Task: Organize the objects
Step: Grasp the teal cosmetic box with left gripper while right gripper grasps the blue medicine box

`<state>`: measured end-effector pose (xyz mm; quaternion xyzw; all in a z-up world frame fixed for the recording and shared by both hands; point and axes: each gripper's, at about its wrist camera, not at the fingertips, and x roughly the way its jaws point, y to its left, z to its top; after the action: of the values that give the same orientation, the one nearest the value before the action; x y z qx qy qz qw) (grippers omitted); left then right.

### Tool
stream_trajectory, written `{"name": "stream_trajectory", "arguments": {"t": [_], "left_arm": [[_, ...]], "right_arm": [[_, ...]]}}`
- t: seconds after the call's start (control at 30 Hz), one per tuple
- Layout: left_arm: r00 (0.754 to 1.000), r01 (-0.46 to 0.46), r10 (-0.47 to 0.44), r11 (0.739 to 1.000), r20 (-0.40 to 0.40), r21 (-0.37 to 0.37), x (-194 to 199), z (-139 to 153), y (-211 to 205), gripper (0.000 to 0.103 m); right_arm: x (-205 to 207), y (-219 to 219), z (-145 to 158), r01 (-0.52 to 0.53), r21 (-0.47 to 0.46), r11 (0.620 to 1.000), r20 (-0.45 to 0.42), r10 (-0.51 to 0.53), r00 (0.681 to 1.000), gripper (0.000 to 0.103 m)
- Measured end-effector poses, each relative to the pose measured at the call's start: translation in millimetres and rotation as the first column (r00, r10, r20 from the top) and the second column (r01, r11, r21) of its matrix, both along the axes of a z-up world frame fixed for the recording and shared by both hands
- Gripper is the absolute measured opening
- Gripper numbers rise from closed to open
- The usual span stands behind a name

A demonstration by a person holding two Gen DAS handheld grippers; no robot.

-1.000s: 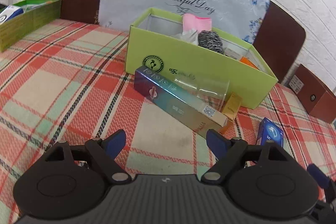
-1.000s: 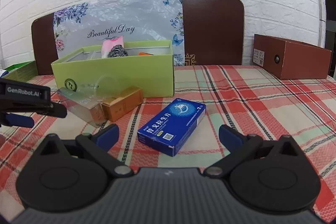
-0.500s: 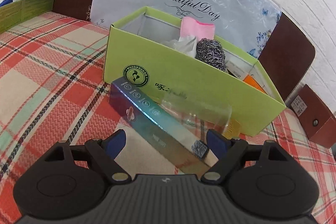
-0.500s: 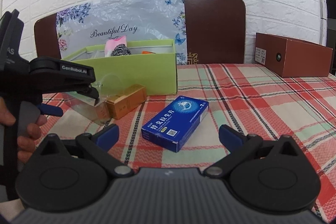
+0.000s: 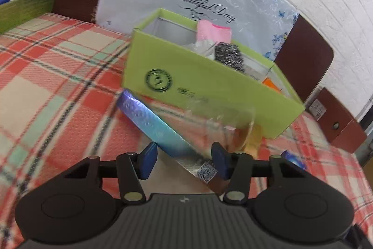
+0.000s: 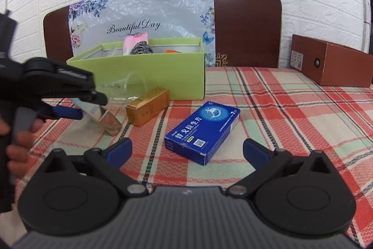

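Left wrist view: our left gripper (image 5: 184, 161) closes around the iridescent long box (image 5: 160, 132), pads not yet pressing; right gripper (image 6: 186, 152) spread, empty.

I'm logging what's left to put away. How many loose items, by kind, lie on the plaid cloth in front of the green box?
Long iridescent box: 1
Gold box: 1
Blue medicine box: 1
Clear plastic cup: 1
Total: 4
The left gripper is closing its fingers around the long iridescent box.
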<state>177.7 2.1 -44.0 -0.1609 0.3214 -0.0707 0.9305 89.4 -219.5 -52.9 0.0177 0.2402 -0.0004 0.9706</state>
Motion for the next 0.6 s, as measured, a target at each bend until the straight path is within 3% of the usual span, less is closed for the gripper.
{"name": "stream_trajectory", "arguments": {"t": [0.07, 0.17, 0.27, 0.33, 0.47, 0.6], "left_arm": [[0.999, -0.039, 0.04, 0.998, -0.003, 0.038, -11, -4, 8, 0.053], [0.995, -0.098, 0.098, 0.995, -0.02, -0.004, -20, -2, 21, 0.054], [0.995, -0.093, 0.092, 0.994, -0.024, -0.065, -18, 6, 18, 0.065], [0.996, -0.093, 0.092, 0.994, -0.009, -0.058, -12, 13, 5, 0.072], [0.988, -0.153, 0.153, 0.986, 0.014, 0.065, 8, 14, -24, 0.081], [0.987, -0.142, 0.152, 0.978, -0.052, 0.155, 25, 0, -29, 0.081]], "right_arm": [[5, -1, 0, 0.001, 0.006, 1.0, -0.016, -0.001, 1.0, 0.103], [11, -2, 1, 0.007, -0.002, 1.0, -0.006, -0.007, 1.0, 0.103], [23, -1, 2, 0.014, -0.009, 1.0, -0.019, -0.014, 1.0, 0.103], [29, 0, 2, 0.026, -0.004, 1.0, -0.03, -0.026, 0.999, 0.103], [28, 1, 4, 0.027, 0.016, 1.0, -0.014, -0.027, 1.0, 0.103], [31, 3, 5, 0.022, -0.011, 1.0, -0.015, -0.022, 1.0, 0.103]]}}
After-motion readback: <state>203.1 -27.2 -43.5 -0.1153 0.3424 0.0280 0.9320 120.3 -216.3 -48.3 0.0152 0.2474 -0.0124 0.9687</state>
